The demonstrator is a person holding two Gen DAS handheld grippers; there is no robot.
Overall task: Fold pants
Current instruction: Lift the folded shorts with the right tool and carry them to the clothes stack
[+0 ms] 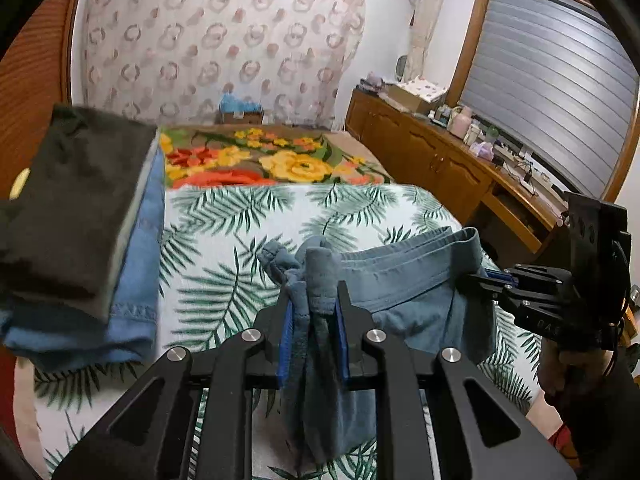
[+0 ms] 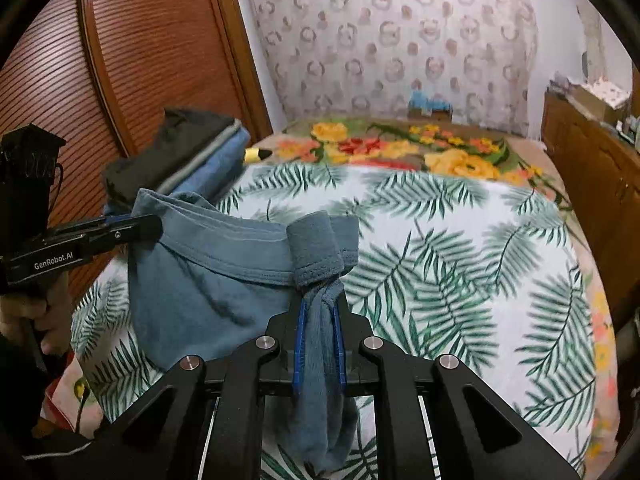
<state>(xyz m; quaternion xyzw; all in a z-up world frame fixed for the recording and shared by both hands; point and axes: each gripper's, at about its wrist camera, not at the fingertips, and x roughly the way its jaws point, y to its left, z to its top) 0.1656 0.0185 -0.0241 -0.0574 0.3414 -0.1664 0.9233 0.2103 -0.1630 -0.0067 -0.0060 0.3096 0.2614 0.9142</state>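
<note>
Pants (image 1: 404, 280), blue-grey, lifted over the palm-leaf bedspread (image 1: 240, 232), waistband stretched from centre to right. Lower fabric cut off under the left gripper (image 1: 314, 312), clamped tight on a bunched corner. Right gripper (image 1: 490, 278) seen sidelong, pinching the far waistband end; pads hidden by cloth. Blurred folded stack (image 1: 80, 220) at left.

From the right wrist: pants (image 2: 208, 276) hanging left of centre, right gripper (image 2: 320, 332) closed on twisted cloth, left gripper (image 2: 136, 226) nipping the waistband edge. Folded stack (image 2: 188, 160) sharper here, far left.
</note>
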